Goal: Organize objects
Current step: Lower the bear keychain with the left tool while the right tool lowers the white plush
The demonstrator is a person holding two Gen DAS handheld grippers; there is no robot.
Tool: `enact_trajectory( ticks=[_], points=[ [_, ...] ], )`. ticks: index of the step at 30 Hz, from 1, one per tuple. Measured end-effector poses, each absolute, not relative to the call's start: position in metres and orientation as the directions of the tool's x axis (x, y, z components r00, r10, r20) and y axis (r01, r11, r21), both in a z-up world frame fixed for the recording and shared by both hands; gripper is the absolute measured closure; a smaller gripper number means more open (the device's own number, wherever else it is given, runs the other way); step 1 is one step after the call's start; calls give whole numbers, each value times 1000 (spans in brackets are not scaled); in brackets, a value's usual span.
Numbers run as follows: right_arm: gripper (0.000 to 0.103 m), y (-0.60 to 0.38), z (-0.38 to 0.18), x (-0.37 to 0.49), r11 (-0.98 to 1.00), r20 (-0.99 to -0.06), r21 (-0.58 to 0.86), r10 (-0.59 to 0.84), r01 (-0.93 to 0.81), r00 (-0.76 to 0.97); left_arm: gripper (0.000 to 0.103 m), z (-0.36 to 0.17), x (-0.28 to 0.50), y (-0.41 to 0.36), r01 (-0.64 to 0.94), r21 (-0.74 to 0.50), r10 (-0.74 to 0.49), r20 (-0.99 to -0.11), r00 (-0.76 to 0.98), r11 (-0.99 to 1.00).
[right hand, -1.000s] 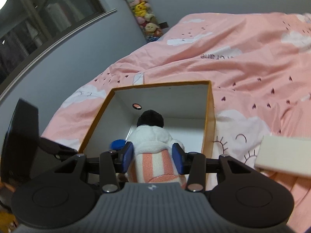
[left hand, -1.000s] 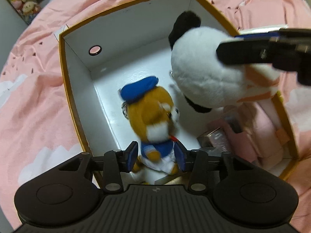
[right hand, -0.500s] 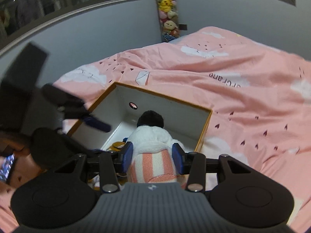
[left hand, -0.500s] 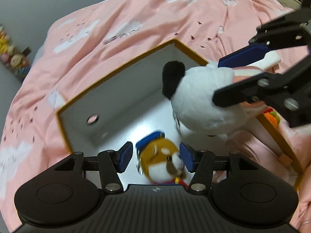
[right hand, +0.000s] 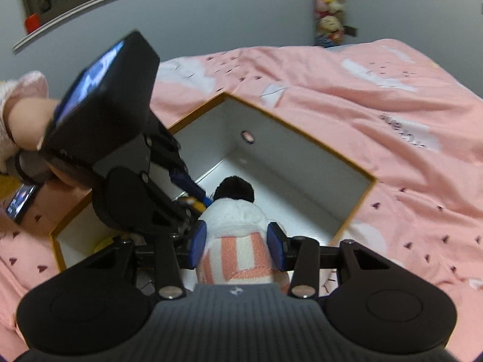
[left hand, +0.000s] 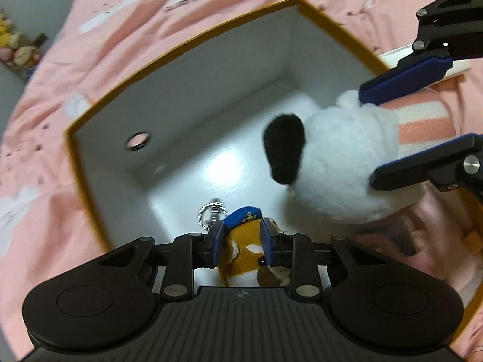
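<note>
Both wrist views close above, facing down, sharing the box (left hand: 187, 69) interior

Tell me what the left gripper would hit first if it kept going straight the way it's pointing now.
Probably the small orange plush in the blue cap: it already sits between the closing jaws of the left gripper. Beyond it lies the white floor of the box; depth is hard to judge.

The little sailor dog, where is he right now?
In the left wrist view the sailor dog sits low in the middle, on the box floor between the closing left claw, beside the big white plush.
</note>
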State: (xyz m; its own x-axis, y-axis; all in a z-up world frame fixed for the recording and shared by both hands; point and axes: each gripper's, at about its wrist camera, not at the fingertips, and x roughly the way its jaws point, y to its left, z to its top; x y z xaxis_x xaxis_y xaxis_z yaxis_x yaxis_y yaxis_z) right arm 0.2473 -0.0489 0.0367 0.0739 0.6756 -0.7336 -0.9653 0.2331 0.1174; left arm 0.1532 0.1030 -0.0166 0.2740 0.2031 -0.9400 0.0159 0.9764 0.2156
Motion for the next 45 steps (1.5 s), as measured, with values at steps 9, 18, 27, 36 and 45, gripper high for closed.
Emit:
enact_trajectory(
  ticks=[9, 18, 27, 36, 45],
  points=[
    [57, -20, 9, 257, 87, -755, 255, 640, -963, -142, 78, -14, 142, 111, -11, 215, 206, -919, 337, 977],
    [56, -3, -2, 264, 16, -827, 215, 535, -976, -174, 78, -18, 147, 113, -20, 158, 154, -909, 387, 987],
    [57, 14, 9, 240, -101, -903, -19, 430, -995, -26, 78, -17, 146, 114, -32, 129, 131, -909, 394, 991],
    [56, 18, -4, 237, -190, -913, -44, 407, -981, -38, 78, -17, 146, 115, -37, 115, 121, -908, 401, 993],
    [61, 21, -6, 243, -205, -904, 97, 392, -974, -173, 78, -17, 146, 115, -41, 106, 113, -907, 405, 994]
  ],
)
